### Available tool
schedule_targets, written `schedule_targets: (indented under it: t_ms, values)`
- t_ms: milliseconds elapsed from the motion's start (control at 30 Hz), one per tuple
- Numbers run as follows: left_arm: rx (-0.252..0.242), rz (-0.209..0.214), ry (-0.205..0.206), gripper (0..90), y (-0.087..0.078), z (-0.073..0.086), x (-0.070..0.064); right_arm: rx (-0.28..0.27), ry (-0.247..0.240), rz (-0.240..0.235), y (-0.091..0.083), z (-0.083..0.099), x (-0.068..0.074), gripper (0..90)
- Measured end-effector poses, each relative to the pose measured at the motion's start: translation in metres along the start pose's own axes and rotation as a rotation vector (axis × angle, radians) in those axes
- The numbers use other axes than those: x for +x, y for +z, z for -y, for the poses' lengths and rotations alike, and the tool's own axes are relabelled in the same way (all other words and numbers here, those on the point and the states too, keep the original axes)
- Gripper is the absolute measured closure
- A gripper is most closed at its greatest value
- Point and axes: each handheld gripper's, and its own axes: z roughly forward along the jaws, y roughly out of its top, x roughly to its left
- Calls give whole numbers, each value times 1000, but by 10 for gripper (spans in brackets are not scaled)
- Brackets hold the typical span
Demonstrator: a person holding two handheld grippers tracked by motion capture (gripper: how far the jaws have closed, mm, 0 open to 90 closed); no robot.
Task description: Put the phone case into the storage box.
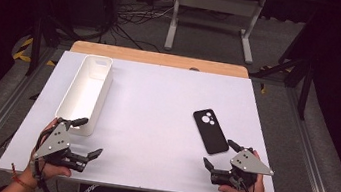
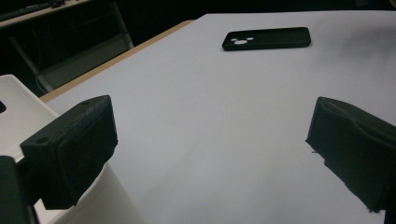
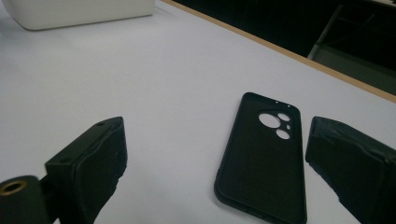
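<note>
Right hand-held gripper (image 1: 215, 155), wide open and empty at lower right, could skid the flat phone case (image 1: 210, 131) across the counter (image 1: 155, 119).

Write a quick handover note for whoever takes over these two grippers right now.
Left gripper: open, holding nothing, beside the near end of the white bin.
Right gripper: open, holding nothing, just short of the black phone case.
The case lies flat on the white table, inner side up, right of centre; the bin looks empty.
Done: nothing gripped so far.
Left: probably grasp the case with the right fingers and move it to the bin.
</note>
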Motion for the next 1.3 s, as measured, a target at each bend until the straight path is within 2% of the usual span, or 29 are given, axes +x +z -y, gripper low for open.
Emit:
schedule_targets:
  t_ms: [133,367,567,667,733,1000,1033,1167,1300]
  values:
    - [5,10,-7,23,-1,0,-1,18,9,-26,1,0,-3,75]
    - [12,17,0,23,-3,1,0,59,7,-34,5,-2,-8,94]
    - [23,25,-1,23,-4,3,-3,71,-1,-35,10,-14,-13,106]
    - [33,23,9,22,-5,3,-3,71,-13,-31,13,-27,-18,106]
    - [29,21,1,22,-5,4,-4,69,-9,-38,15,-31,-20,105]
    - [32,27,-3,21,-5,4,-4,126,-32,-58,28,-50,-31,97]
    - [32,22,3,23,-5,4,-4,150,-33,-67,33,-55,-36,98]
    - [32,24,-1,23,-5,5,-3,175,-34,-67,40,-59,-43,108]
    - [37,31,-1,24,-5,5,-3,229,-29,-84,55,-63,-52,135]
